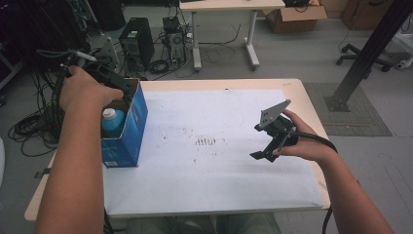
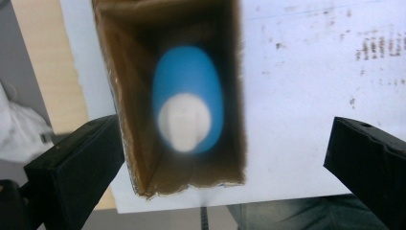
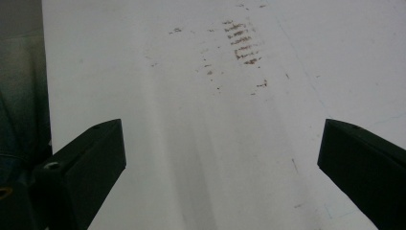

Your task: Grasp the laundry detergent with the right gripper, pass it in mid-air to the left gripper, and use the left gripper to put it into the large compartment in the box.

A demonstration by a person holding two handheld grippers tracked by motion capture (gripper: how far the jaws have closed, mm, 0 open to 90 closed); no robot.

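Note:
A blue cardboard box stands open-topped at the table's left edge. Inside it is a blue bottle with a white cap. My left gripper hovers over the box's mouth. In the left gripper view I look straight down into the box at the blurred bottle; the left gripper is open, one jaw on each side of the box. My right gripper is held above the right part of the white sheet. The right gripper is open with nothing between its jaws.
Brown smudges mark the middle of the sheet. The wooden table ends just right of my right hand. On the floor to the left lie cables and a computer tower; a black post slants at right.

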